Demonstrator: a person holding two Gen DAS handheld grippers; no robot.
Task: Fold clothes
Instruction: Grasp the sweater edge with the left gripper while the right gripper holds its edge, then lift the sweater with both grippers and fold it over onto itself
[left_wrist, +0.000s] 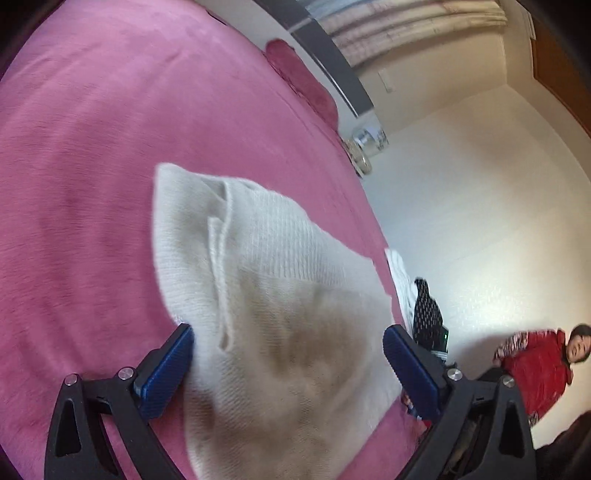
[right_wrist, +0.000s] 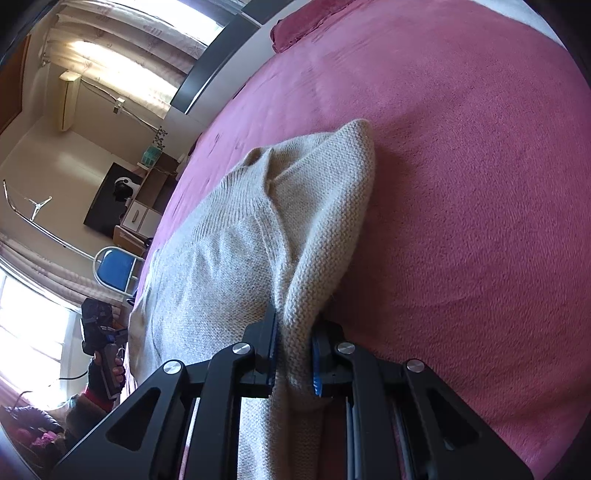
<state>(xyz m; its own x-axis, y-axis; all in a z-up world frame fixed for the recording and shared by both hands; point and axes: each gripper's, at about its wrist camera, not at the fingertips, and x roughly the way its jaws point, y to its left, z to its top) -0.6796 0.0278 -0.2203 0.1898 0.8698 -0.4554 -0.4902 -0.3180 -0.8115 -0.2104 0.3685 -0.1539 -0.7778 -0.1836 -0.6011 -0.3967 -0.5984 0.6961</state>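
Covering nearly everything in both views is a pink blanket (left_wrist: 92, 166), spread flat over a bed, with a darker pink pillow (left_wrist: 299, 77) lying at its far end. On the blanket lies a cream knitted sweater (left_wrist: 280, 302), partly folded, with one layer doubled over another and a seam running along the fold. It sits near the edge of the bed that faces the pale floor (left_wrist: 480, 206).

In the right wrist view, the sweater (right_wrist: 236, 258) stretches away from the camera across the blanket (right_wrist: 461, 221), and one raised fold of it runs straight back into the right claw (right_wrist: 293, 354). That claw is clamped on the knitted fold, its blue-lined fingers (right_wrist: 272, 343) pressed against the fabric from both sides.

The left claw (left_wrist: 288, 373) stands wide open above the sweater, with one blue pad (left_wrist: 166, 369) on either side of the cloth and neither pressing on it. The picture there is blurred. In the right wrist view, the same left claw (right_wrist: 96, 328) shows at the bed's edge, held in a hand (right_wrist: 105, 373) with a dark fingerless glove.

Beyond the bed, a blue folding chair (right_wrist: 116, 271) stands near a bright window. A person in a red top (left_wrist: 539, 365) is at the edge of the left view. A small dark spotted garment (left_wrist: 426, 310) hangs just beside the bed's edge.
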